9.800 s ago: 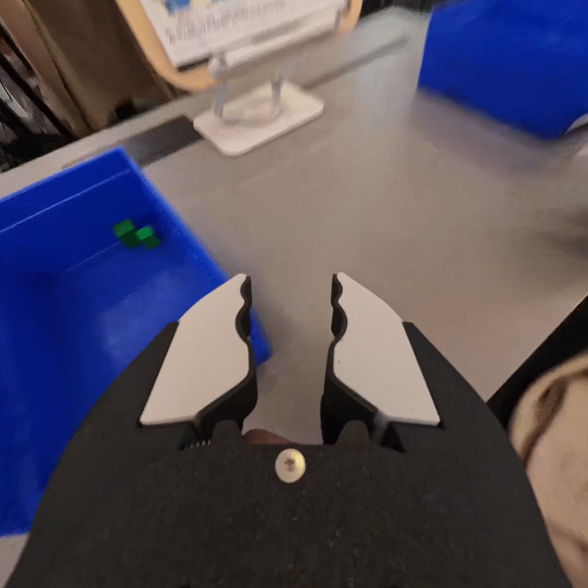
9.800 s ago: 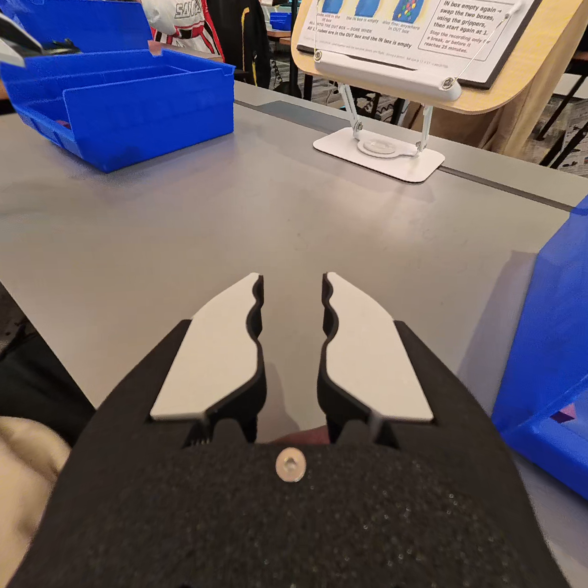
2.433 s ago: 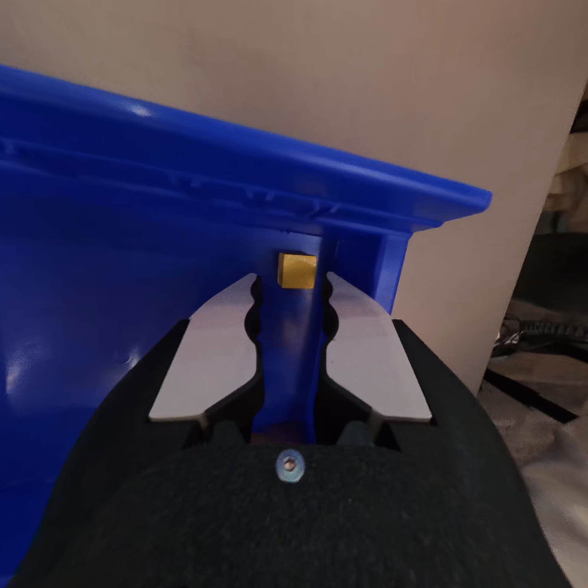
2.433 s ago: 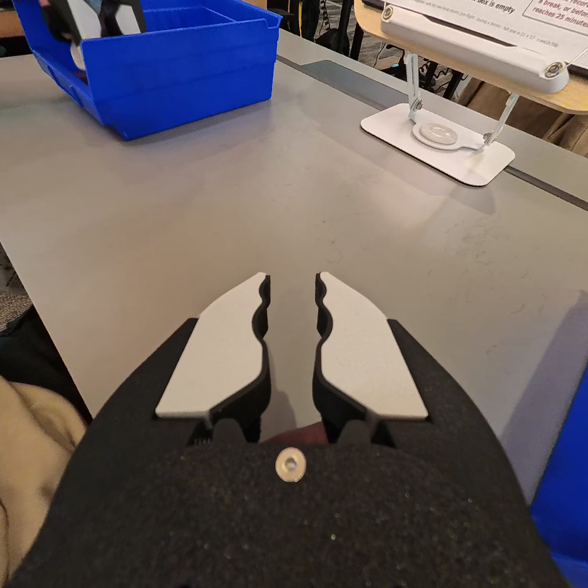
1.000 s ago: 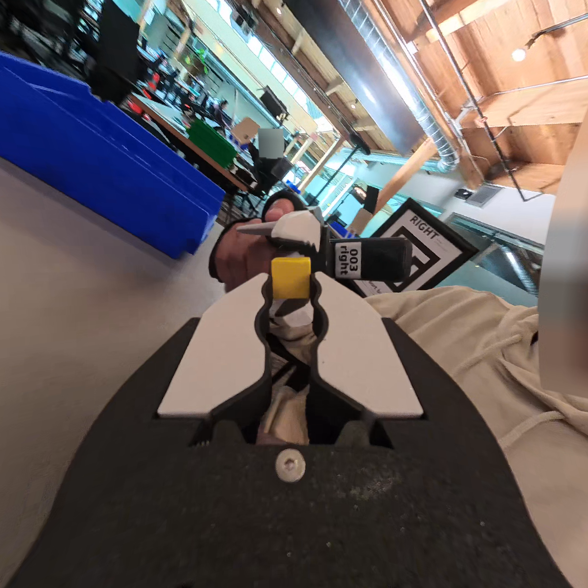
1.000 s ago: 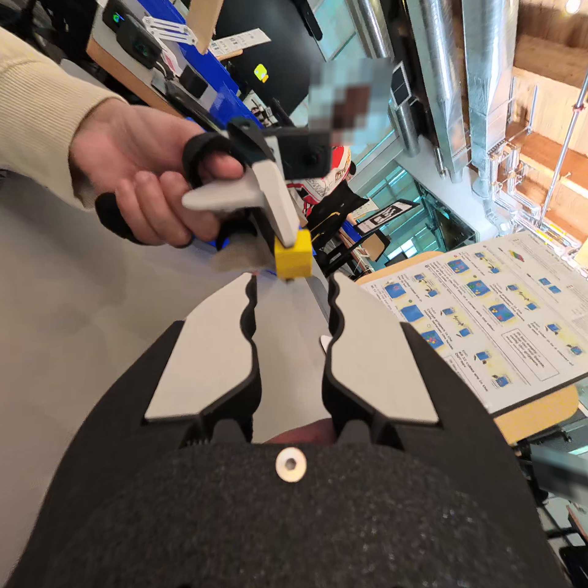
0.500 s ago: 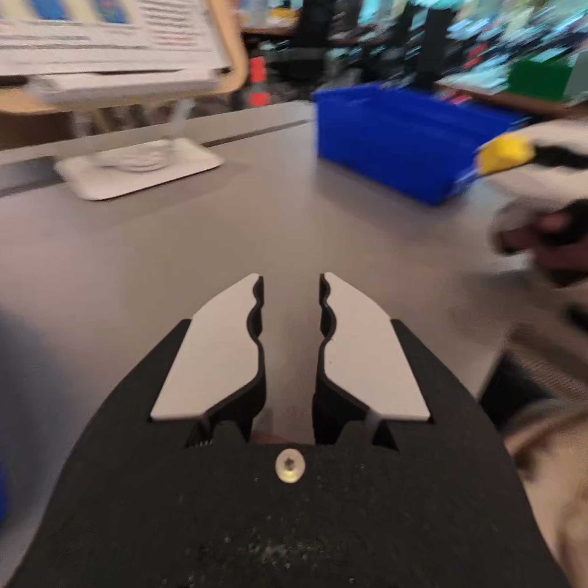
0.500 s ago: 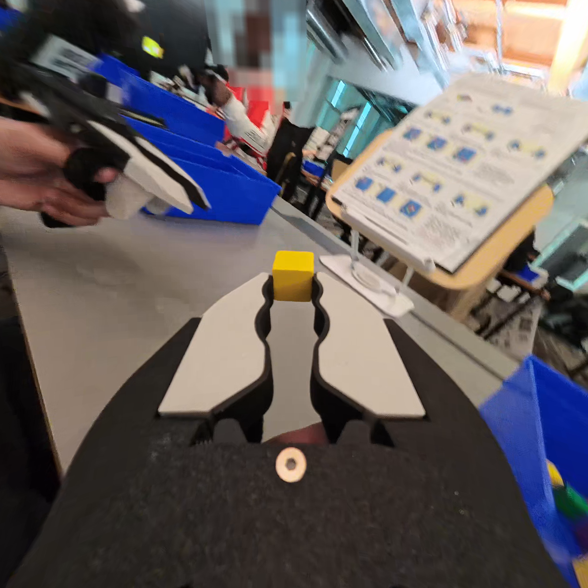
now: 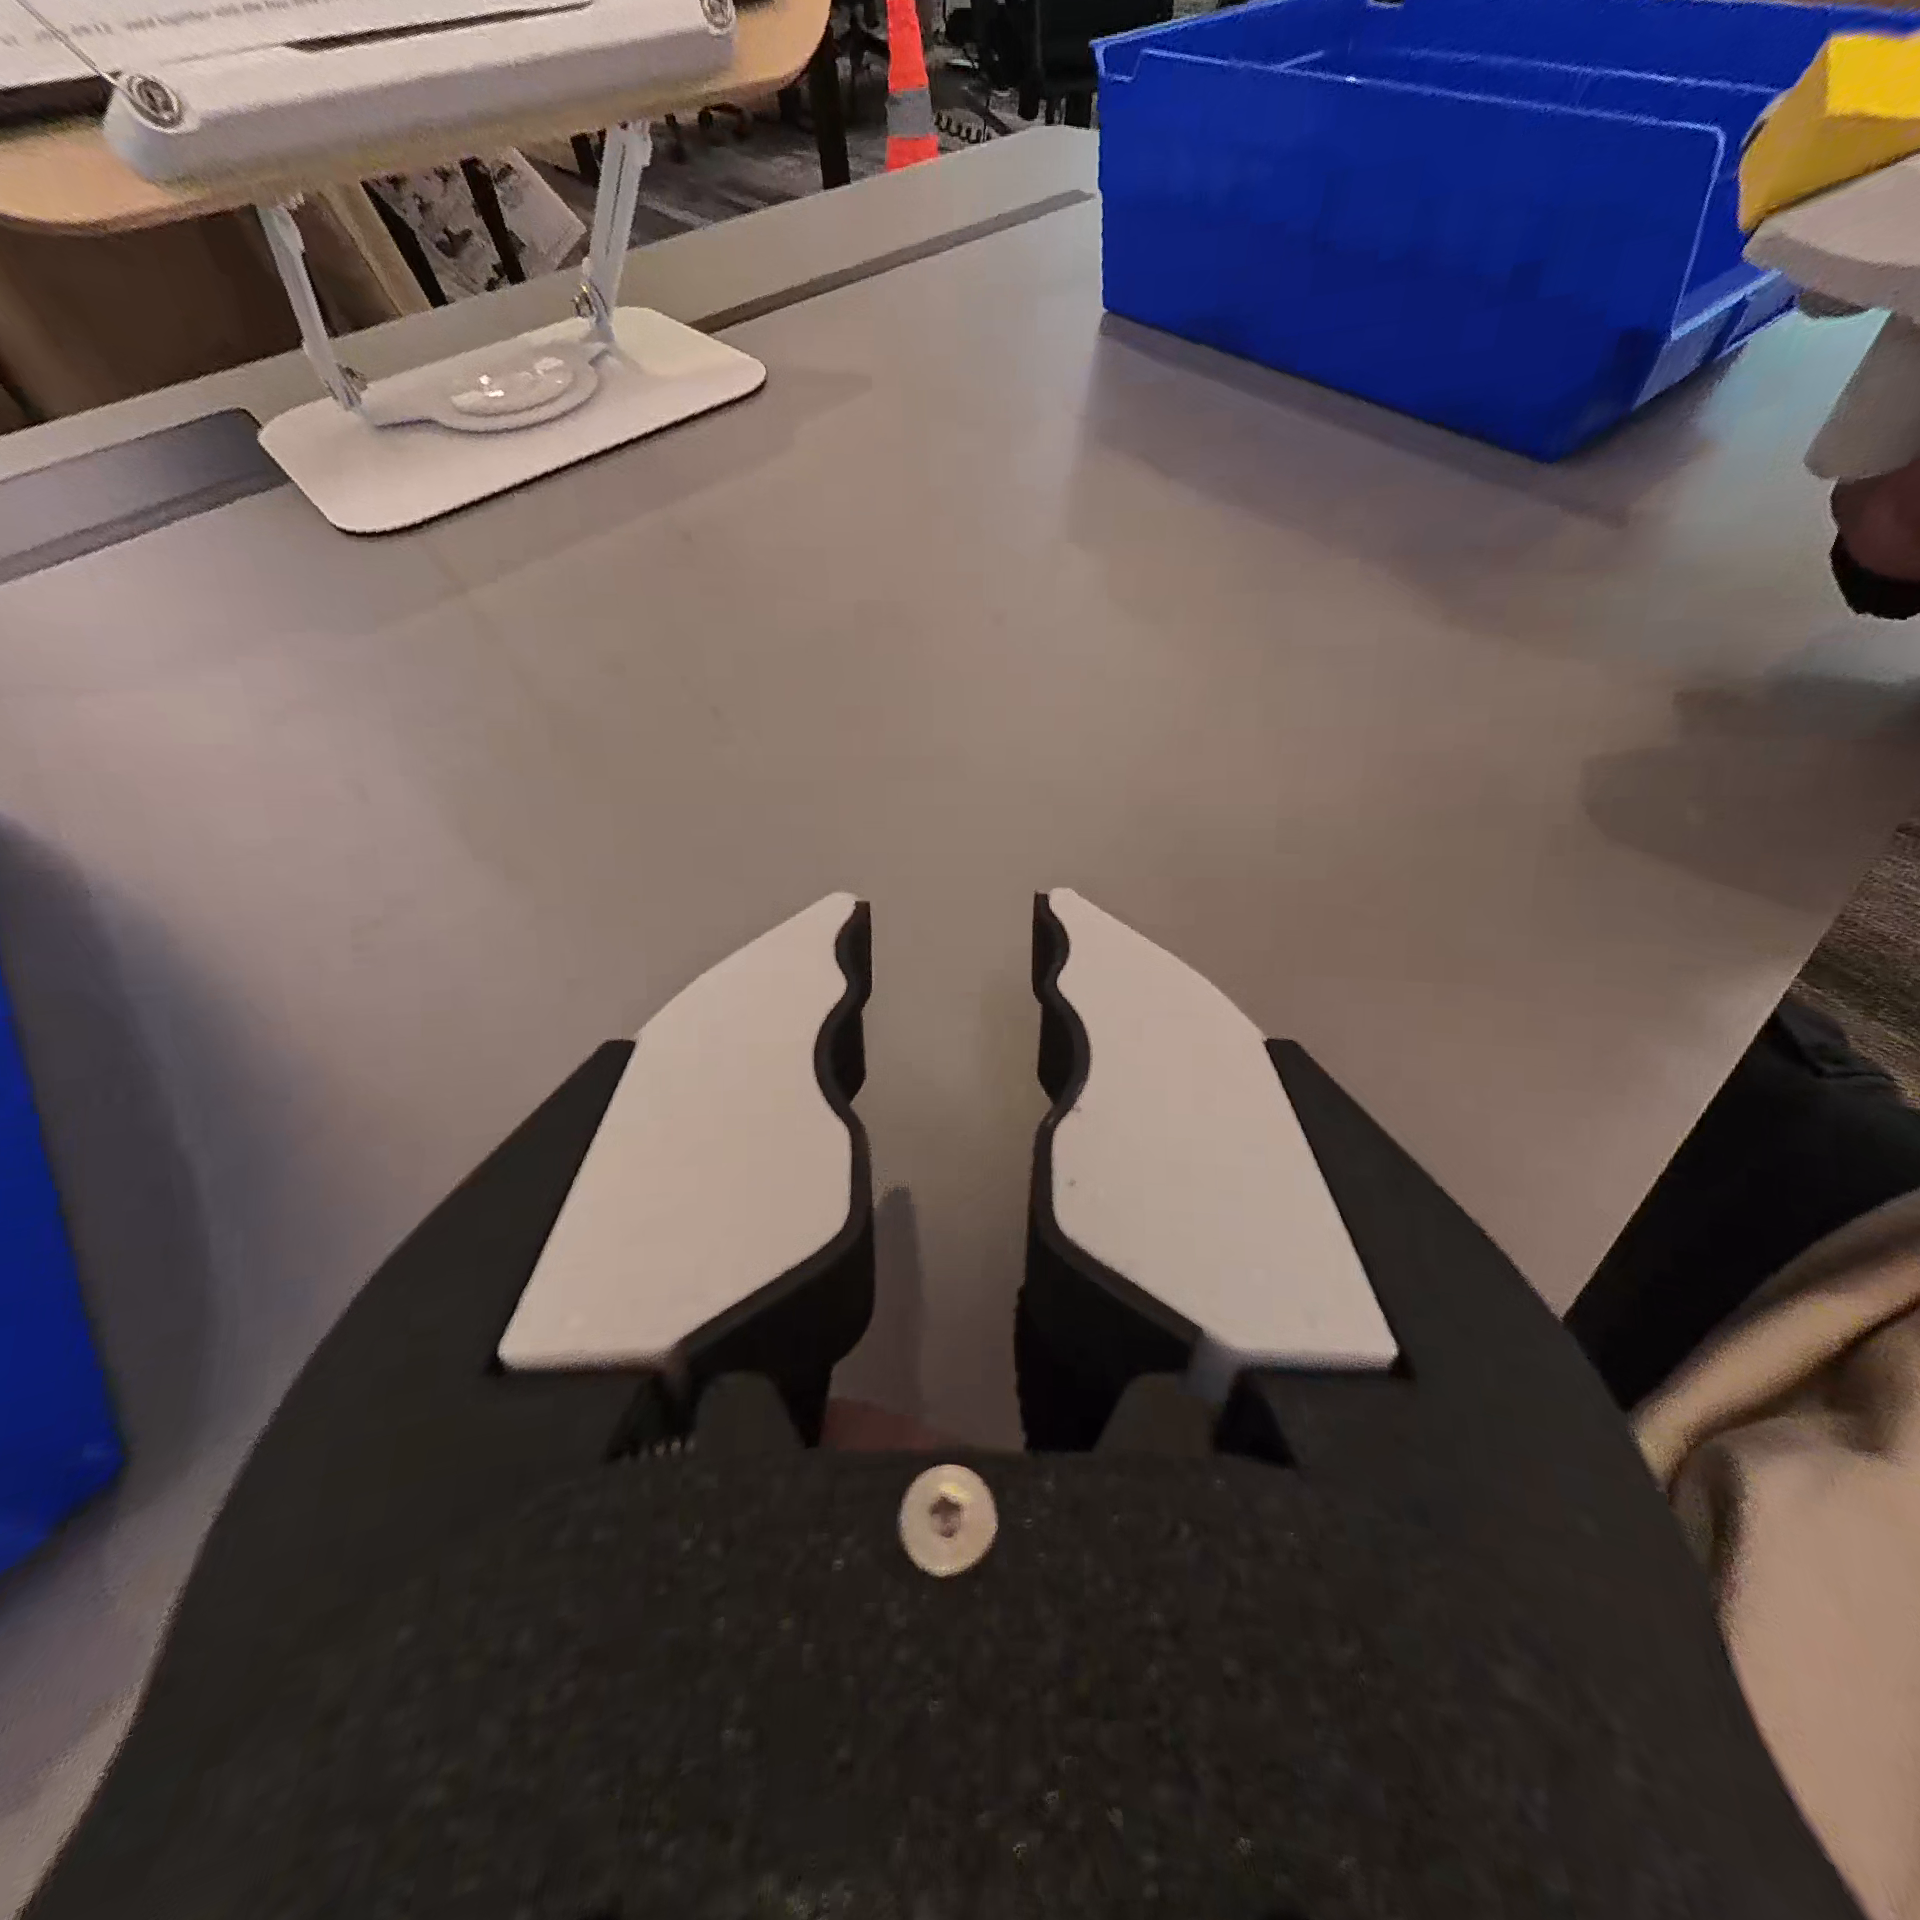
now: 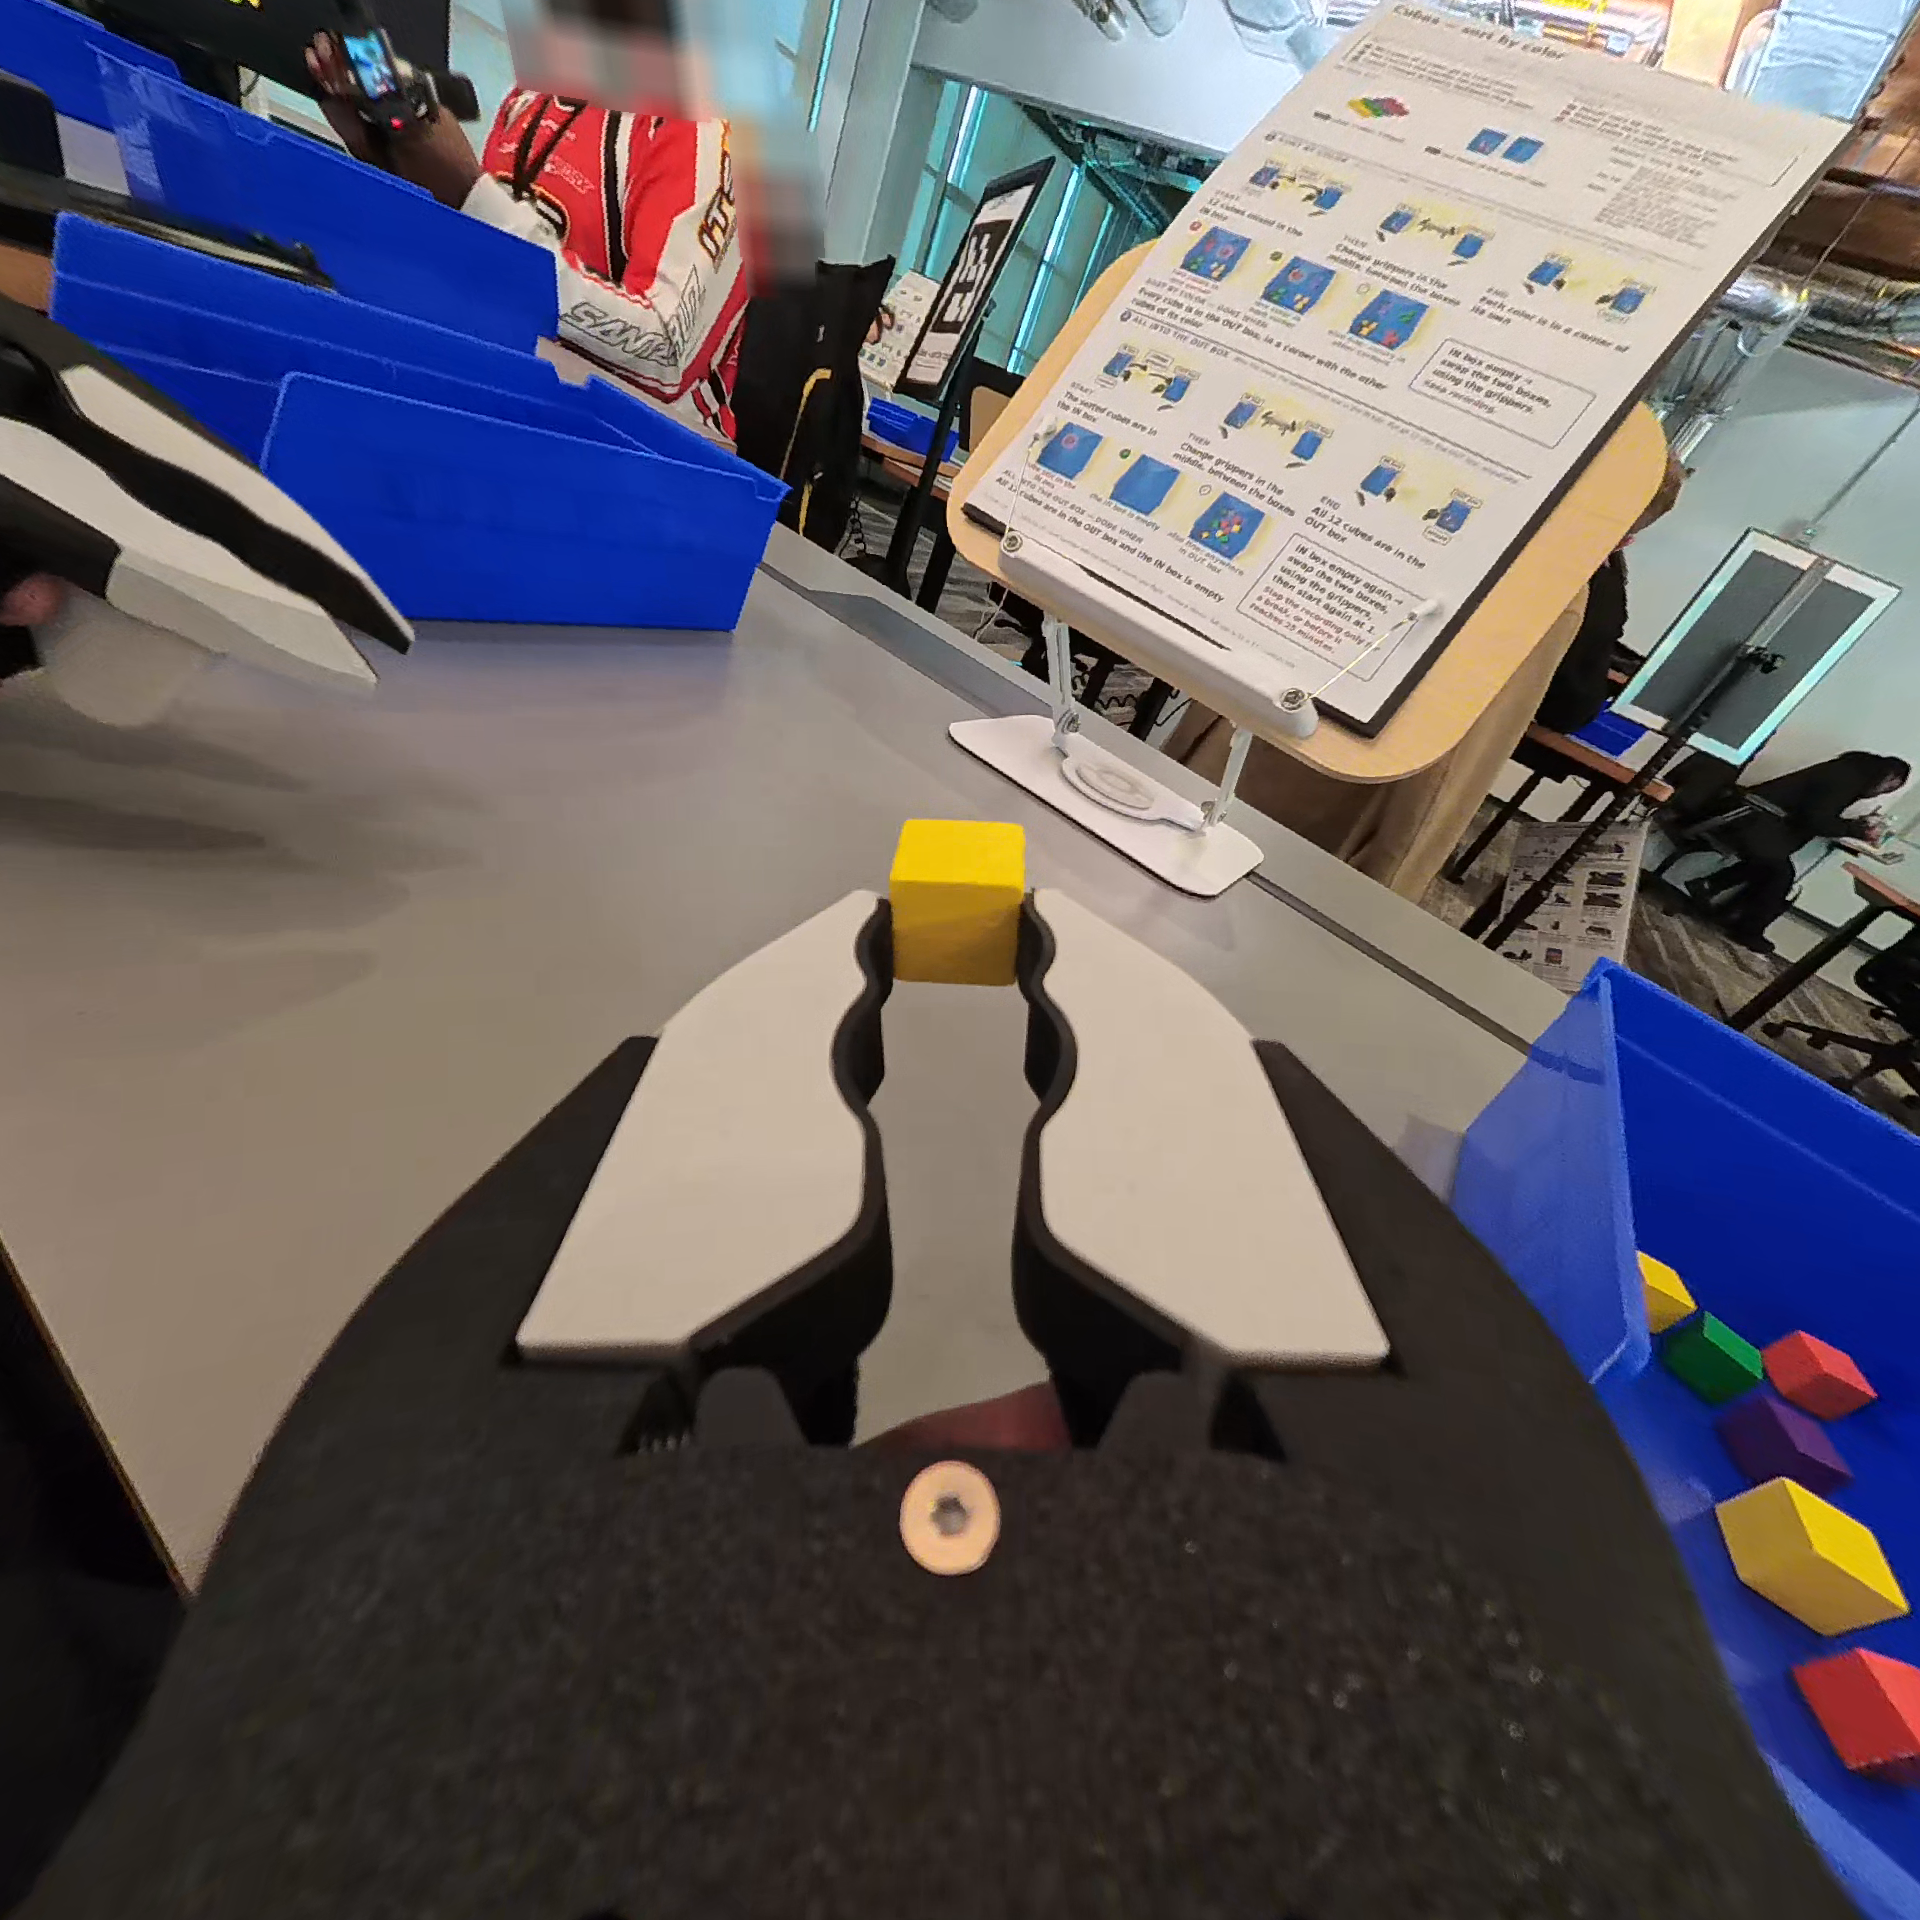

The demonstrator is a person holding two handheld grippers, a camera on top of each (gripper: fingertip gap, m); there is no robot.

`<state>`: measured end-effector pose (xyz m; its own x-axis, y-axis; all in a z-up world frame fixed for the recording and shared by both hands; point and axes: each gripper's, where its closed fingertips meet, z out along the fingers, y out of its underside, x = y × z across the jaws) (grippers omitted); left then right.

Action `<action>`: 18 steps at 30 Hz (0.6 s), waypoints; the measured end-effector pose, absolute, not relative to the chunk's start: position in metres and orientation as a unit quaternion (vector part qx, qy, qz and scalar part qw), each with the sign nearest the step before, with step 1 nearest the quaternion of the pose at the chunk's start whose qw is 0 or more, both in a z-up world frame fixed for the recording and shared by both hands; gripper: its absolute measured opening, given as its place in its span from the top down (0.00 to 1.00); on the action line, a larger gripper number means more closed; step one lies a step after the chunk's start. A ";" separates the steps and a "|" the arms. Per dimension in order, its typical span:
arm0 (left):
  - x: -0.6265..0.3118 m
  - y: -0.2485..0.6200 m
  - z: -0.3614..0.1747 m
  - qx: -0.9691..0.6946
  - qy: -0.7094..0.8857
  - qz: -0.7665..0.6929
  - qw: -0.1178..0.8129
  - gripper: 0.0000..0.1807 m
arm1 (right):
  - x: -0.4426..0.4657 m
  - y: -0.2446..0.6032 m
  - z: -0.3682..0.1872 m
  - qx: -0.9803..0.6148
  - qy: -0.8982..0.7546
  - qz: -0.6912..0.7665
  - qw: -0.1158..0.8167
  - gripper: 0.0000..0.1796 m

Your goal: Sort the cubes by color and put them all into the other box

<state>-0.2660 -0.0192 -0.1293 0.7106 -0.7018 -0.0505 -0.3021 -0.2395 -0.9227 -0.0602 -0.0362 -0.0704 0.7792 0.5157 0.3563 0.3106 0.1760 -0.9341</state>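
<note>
The right gripper (image 10: 954, 925) is clenching a small yellow wooden cube (image 10: 956, 916) at its fingertips, above the grey table (image 10: 416, 883). It wants lowering well inside the blue plastic box (image 10: 1558, 1174) at its right, beside the yellow cubes there (image 10: 1808, 1569), before releasing. The left gripper (image 9: 951, 904) is hanging released and empty. Only the right wrist view is showing that box's mixed cubes.

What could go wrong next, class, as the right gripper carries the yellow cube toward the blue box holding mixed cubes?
1. The right gripper pinches the yellow cube only at its fingertips, so it might slip out over the table.
2. It could catch on the blue box's wall.
3. Dropped carelessly, it may land among the red, green and purple cubes, unsorted.
</note>
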 end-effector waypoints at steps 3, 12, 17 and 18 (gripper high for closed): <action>-0.266 -0.020 -0.129 -0.761 0.335 -0.190 0.522 0.85 | -0.035 -0.029 -0.048 -0.633 -0.301 0.032 0.713 0.88; -0.259 -0.023 -0.135 -0.762 0.358 -0.193 0.505 0.85 | 0.235 0.132 -0.093 -0.923 -0.208 -0.157 0.284 0.87; -0.261 -0.029 -0.137 -0.758 0.371 -0.175 0.507 0.84 | 0.272 0.148 -0.158 -0.938 -0.269 -0.218 0.016 0.87; -0.262 -0.029 -0.138 -0.758 0.372 -0.171 0.507 0.84 | 0.270 0.147 -0.163 -0.928 -0.299 -0.222 -0.009 0.87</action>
